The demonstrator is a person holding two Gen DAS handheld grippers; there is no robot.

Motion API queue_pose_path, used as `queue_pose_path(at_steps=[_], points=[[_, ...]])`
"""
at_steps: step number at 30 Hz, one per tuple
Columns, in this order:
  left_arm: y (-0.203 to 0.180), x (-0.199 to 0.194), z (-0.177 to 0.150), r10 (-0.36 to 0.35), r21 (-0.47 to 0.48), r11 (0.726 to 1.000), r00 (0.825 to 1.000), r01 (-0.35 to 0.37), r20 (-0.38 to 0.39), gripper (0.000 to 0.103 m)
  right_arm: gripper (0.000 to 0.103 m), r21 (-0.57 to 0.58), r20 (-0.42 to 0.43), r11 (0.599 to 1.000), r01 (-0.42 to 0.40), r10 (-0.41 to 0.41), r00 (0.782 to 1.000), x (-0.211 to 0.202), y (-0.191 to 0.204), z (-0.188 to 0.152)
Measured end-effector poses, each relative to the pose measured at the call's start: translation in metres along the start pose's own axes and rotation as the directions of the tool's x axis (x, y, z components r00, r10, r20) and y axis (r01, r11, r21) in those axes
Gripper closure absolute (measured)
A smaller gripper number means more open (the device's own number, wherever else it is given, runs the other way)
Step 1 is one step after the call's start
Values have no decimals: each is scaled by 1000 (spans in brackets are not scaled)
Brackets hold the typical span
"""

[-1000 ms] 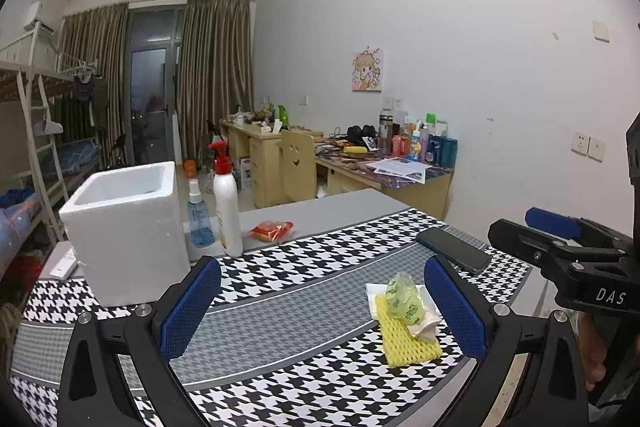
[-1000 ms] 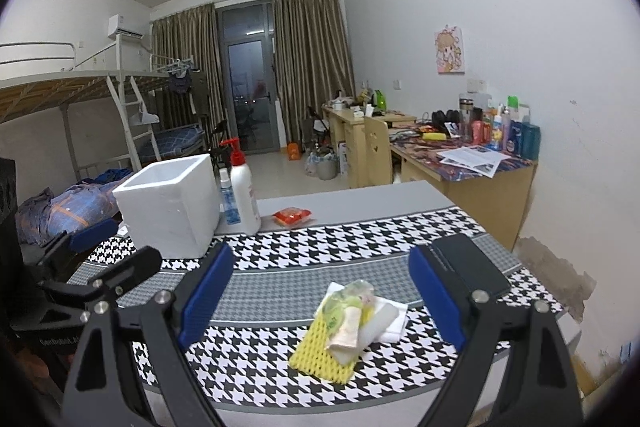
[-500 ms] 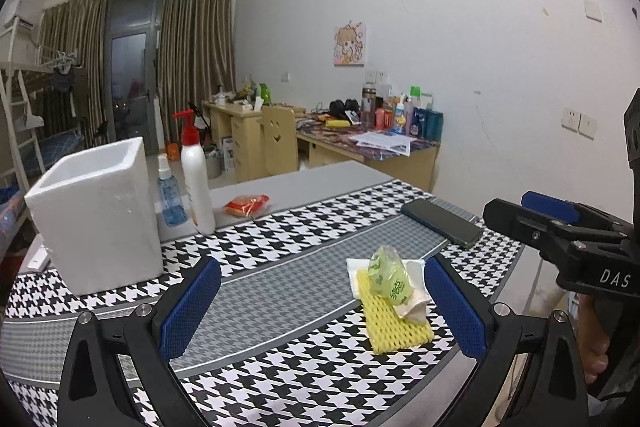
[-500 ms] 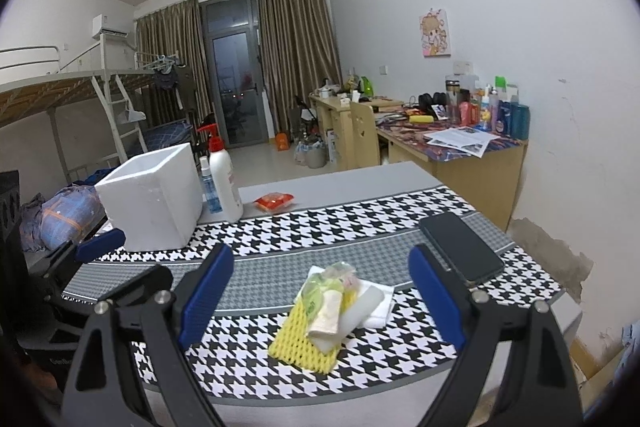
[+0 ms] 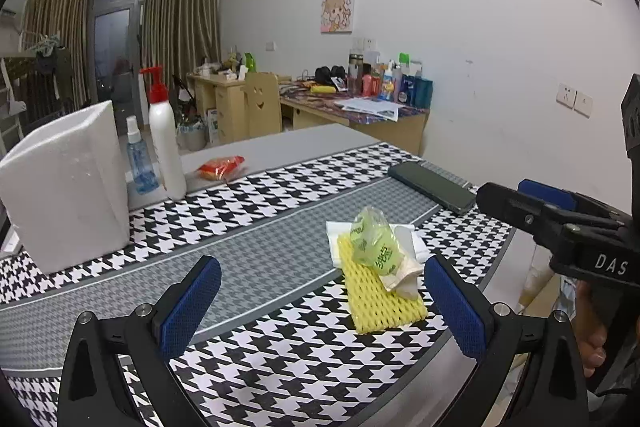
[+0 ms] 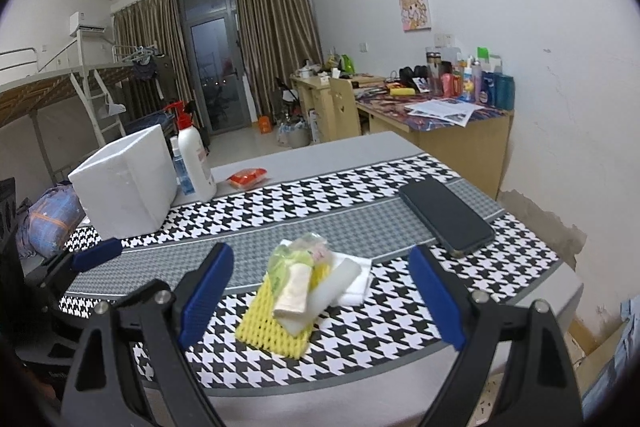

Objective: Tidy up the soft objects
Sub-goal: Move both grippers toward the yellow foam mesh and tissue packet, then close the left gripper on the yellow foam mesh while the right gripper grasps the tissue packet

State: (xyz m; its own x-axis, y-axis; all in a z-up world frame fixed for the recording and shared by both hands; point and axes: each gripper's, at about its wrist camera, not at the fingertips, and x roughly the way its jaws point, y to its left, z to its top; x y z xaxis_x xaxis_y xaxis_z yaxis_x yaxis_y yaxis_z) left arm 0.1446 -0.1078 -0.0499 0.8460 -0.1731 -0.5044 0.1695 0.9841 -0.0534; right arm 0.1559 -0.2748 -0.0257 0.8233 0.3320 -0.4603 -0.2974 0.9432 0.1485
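Note:
A pile of soft things lies on the houndstooth tablecloth: a yellow foam net (image 5: pixel 380 303) (image 6: pixel 272 331) at the bottom, with a green plastic bag (image 5: pixel 370 239) (image 6: pixel 292 259), a cream cloth roll (image 6: pixel 294 291) and white foam sheets (image 6: pixel 344 279) on it. A white foam box (image 5: pixel 64 183) (image 6: pixel 124 183) stands at the table's left. My left gripper (image 5: pixel 320 267) is open, and the pile sits just beyond its right finger. My right gripper (image 6: pixel 320 255) is open too, with the pile ahead between its fingers, untouched. Each gripper shows in the other's view: the right gripper (image 5: pixel 504 189), the left gripper (image 6: pixel 96 255).
A black phone (image 6: pixel 444 219) lies at the right of the cloth near the table edge. A white pump bottle (image 5: pixel 166 143), a blue spray bottle (image 5: pixel 138 163) and an orange packet (image 5: pixel 220 167) stand beyond the box. A cluttered desk (image 6: pixel 460 123) is against the wall behind.
Both grippers have sunk and come closer to the pile, which now looks larger and lower in each view. Both stay open, and nothing on the table has moved.

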Motion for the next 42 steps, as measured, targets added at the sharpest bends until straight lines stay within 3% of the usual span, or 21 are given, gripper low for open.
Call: queue_pose_path(at_steps=[12, 19, 27, 35, 42], points=[[-3, 25, -6, -30, -16, 999, 996, 29, -86, 1, 11, 7, -39, 1000, 14, -13, 999, 11, -7, -6], [-9, 51, -15, -58, -18, 998, 983, 56, -174, 2, 11, 30, -73, 999, 27, -25, 997, 20, -16, -12], [-13, 75, -21, -124, -61, 992, 959, 112, -253, 14, 11, 56, -96, 998, 32, -26, 995, 27, -23, -17], [-19, 90, -28, -126, -63, 992, 942, 112, -311, 31, 11, 49, -108, 998, 26, -21, 994, 36, -24, -16], [-28, 95, -29, -114, -30, 993, 944, 110, -309, 42, 11, 54, -118, 998, 25, -18, 993, 41, -27, -15]])
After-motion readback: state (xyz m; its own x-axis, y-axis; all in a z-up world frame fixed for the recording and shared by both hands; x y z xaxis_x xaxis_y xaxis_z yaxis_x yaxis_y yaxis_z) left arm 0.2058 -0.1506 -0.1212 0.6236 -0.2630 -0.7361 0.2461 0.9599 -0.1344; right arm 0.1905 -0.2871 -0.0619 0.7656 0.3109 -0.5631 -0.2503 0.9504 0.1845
